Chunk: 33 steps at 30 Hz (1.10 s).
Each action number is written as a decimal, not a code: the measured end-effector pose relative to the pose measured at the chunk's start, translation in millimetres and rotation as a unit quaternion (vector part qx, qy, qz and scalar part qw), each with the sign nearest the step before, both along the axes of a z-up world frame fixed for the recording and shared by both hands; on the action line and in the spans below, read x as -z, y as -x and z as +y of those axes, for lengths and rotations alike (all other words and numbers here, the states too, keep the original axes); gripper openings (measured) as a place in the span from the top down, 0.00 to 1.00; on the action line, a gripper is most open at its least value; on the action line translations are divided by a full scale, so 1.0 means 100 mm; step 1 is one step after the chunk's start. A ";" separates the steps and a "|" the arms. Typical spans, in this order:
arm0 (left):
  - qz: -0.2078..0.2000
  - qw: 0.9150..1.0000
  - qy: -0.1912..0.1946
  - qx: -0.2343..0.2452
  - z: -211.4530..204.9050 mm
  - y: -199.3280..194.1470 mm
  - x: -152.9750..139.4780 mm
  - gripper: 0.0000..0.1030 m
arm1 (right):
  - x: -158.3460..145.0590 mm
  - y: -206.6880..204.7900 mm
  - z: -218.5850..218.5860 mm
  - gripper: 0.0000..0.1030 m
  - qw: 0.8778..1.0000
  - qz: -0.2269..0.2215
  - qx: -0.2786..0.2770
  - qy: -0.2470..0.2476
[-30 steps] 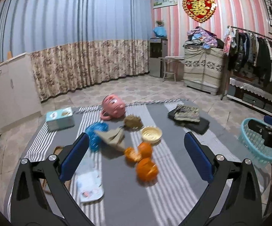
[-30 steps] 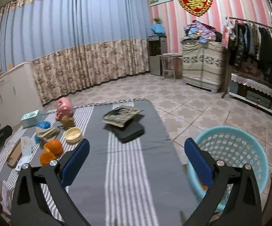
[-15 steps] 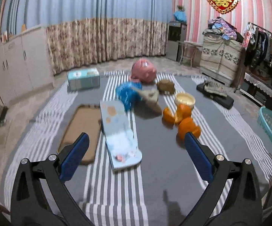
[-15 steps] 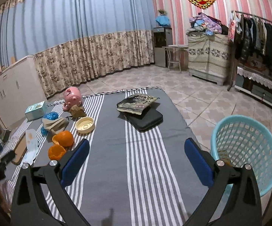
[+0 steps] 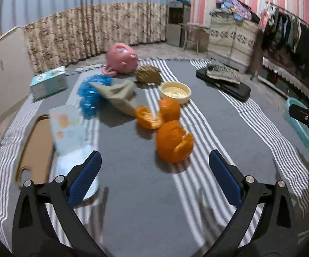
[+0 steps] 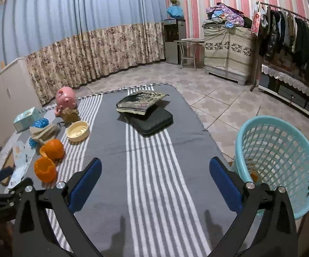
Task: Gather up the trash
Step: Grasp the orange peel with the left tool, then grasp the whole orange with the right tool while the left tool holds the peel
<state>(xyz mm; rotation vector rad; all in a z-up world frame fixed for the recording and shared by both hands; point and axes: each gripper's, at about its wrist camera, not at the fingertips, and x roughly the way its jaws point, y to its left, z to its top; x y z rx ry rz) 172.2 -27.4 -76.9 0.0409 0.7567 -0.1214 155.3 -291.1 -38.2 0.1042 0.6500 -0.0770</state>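
Orange peels lie on the grey striped cloth: a big peel [image 5: 173, 142] nearest my left gripper [image 5: 154, 180], a flat piece [image 5: 148, 117] and another half [image 5: 169, 108] behind it. The left gripper is open and empty, just short of the big peel. The peels also show in the right wrist view [image 6: 45, 169] [image 6: 52, 148]. A crumpled beige paper [image 5: 118, 95] and blue wrapper [image 5: 90, 96] lie behind. My right gripper [image 6: 154, 180] is open and empty above the cloth, left of the light blue basket [image 6: 276, 160], which holds an orange scrap.
A cream bowl [image 5: 176, 92], pink piggy bank [image 5: 121, 59], brown hedgehog toy [image 5: 148, 76], tissue box [image 5: 47, 83], flat card [image 5: 71, 132], brown board [image 5: 34, 150] and a black case under a patterned cloth [image 6: 148, 115] sit on the table. The basket stands off the table's right edge.
My left gripper swung left, then came back and closed in low on the orange peels. My right gripper drew back and rose a little; the basket stays at its right.
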 end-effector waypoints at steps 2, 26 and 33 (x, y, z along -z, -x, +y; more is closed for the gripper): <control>0.014 1.000 -0.015 0.002 -0.09 -0.11 0.05 0.06 | 0.00 -0.01 -0.01 0.05 1.000 0.003 0.004 0.006; -0.003 1.000 0.008 -0.008 0.79 -0.11 -0.23 0.64 | 0.14 -0.34 1.05 0.05 0.994 0.033 -0.107 0.010; -0.021 0.998 0.021 -0.056 1.40 -0.13 -0.35 0.64 | 0.37 -0.61 1.68 0.05 0.986 0.082 -0.144 0.017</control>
